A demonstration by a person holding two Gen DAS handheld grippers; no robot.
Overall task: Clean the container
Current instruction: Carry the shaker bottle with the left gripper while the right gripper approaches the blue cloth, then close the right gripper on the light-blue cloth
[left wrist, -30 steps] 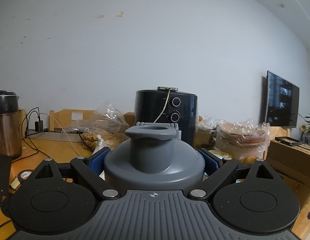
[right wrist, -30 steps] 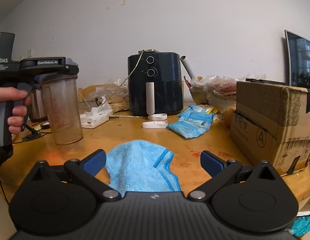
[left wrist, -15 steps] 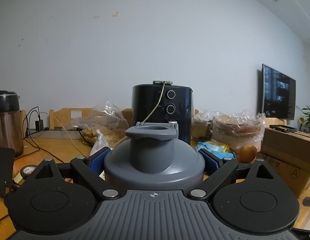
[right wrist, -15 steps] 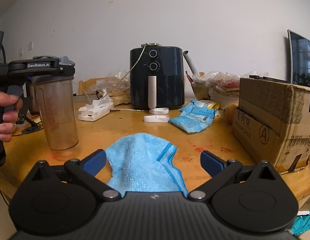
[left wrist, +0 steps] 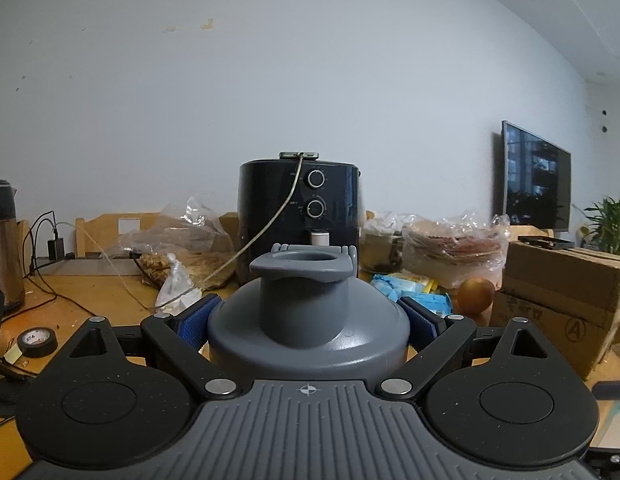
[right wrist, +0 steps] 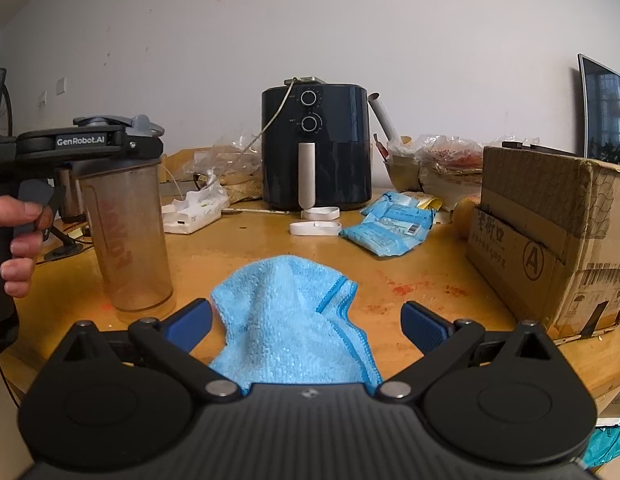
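Note:
The container is a cloudy clear shaker bottle (right wrist: 128,240) with red lettering and a grey spouted lid (left wrist: 306,264). It stands upright at the left of the wooden table (right wrist: 429,264), its base at the tabletop. My left gripper (left wrist: 310,320) is shut on the lid, with a blue pad pressed to each side. From the right wrist view the left gripper (right wrist: 110,140) is held by a hand (right wrist: 22,240). A light blue cloth (right wrist: 290,312) lies crumpled on the table. My right gripper (right wrist: 306,318) hangs open over it, fingers wide on either side.
A black air fryer (right wrist: 315,152) stands at the back centre, with white bands (right wrist: 315,228) and blue packets (right wrist: 389,228) before it. A cardboard box (right wrist: 549,240) fills the right side. Plastic bags, cables, a tape roll (left wrist: 38,340) and a kettle (left wrist: 2,248) crowd the left.
The bottle in my left gripper has come right and down, closer to the cloth. My right gripper has moved forward over the cloth, fingers still wide.

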